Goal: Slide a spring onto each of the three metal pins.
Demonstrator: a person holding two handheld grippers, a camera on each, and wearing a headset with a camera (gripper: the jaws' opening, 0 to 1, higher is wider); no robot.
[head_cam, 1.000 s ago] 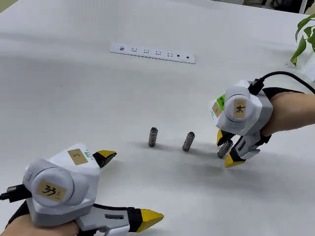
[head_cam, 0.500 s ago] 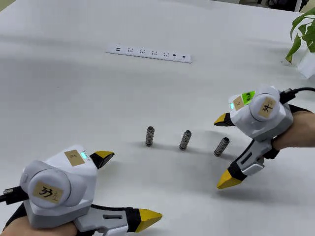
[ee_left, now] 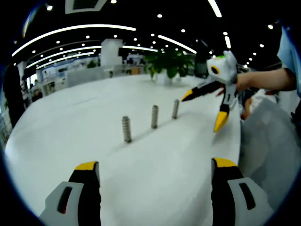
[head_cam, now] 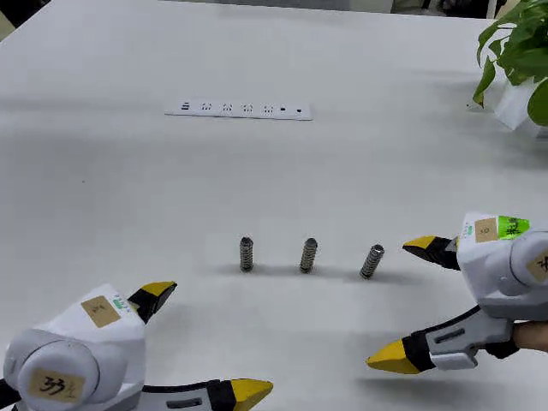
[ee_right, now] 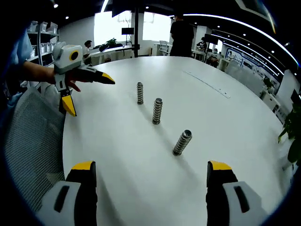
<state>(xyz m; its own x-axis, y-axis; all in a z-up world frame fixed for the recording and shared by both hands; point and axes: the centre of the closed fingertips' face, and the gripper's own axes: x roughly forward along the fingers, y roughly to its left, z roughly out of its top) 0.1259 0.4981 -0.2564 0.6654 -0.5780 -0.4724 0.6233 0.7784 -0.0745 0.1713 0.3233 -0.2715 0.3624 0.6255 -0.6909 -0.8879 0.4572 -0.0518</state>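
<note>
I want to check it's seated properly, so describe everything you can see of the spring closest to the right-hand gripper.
The spring is a small, tightly wound coil of grey metal. It stands at the right end of a row of three on the white table. A rounded metal tip shows at its top, probably the pin inside. It leans noticeably, more than the middle spring. Its foot rests on the table and nothing else touches it. The right gripper is open and apart from it.

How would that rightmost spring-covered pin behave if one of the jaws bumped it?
It would probably tip easily: the rightmost pin is tall and thin, shows no wide base on the table, and already seems to lean. Once down it would likely roll, being round. Its spring might then slide off.
</note>
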